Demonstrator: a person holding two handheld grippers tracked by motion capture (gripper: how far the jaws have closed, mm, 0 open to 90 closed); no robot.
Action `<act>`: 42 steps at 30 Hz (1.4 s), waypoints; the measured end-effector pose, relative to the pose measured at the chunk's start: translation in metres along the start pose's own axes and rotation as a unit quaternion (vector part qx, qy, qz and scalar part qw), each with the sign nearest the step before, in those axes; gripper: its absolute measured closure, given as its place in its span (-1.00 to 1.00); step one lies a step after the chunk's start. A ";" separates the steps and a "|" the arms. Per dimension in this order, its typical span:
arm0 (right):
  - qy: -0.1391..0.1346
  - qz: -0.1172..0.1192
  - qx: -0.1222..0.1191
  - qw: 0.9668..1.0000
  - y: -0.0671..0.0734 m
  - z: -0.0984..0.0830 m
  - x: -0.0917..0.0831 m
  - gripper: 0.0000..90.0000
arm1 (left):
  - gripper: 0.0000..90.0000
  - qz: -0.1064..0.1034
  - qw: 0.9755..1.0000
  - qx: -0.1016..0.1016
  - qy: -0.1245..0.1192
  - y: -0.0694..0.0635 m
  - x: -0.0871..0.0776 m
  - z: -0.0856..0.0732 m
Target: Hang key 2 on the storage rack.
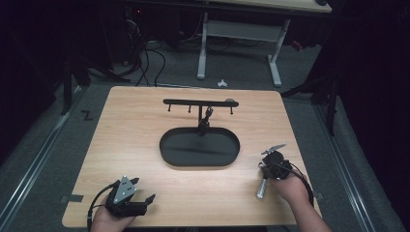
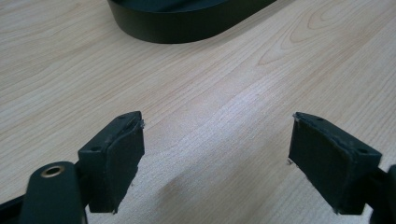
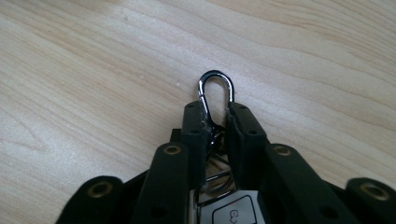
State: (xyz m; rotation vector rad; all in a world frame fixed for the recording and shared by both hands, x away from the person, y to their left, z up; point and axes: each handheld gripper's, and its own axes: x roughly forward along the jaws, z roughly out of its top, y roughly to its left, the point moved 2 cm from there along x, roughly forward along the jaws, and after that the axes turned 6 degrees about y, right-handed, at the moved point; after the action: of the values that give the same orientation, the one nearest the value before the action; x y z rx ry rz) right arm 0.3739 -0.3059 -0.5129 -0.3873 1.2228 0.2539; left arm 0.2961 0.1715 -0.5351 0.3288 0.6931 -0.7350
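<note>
The pale wooden table carries, near its middle, a black oval tray from whose far rim a black post rises to a horizontal bar with small hooks; one dark item already seems to hang by the post.

At the near left corner the left gripper rests low over bare wood, its black jaws standing wide apart with nothing between them, the tray's wall just ahead of them in the left gripper view.

At the near right the right gripper has its jaws pinched on a shiny silver metal carabiner clip, whose rounded loop sticks out past the pads. Wire rings and a white tag hang behind the jaws, and in the high view a silvery cylinder dangles beneath the hand.

The step in hand looks like carrying this keyring to the rack and hanging it. To do that well, keep the pinch firm, since the grip sits on the clip's narrow sides and could twist. Lift clear of the table, approach a free hook with the loop leading, and lower the loop over it before letting go.
</note>
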 end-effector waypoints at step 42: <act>-0.012 0.040 0.043 0.998 -0.008 0.005 0.005 0.64 | -0.59 -0.003 1.000 0.005 0.004 -0.001 0.001 0.000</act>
State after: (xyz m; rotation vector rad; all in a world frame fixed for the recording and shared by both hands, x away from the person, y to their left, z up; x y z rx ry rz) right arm 0.3829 -0.3108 -0.5154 -0.2608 1.2221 0.2725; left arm 0.2961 0.1705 -0.5362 0.3386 0.6995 -0.7440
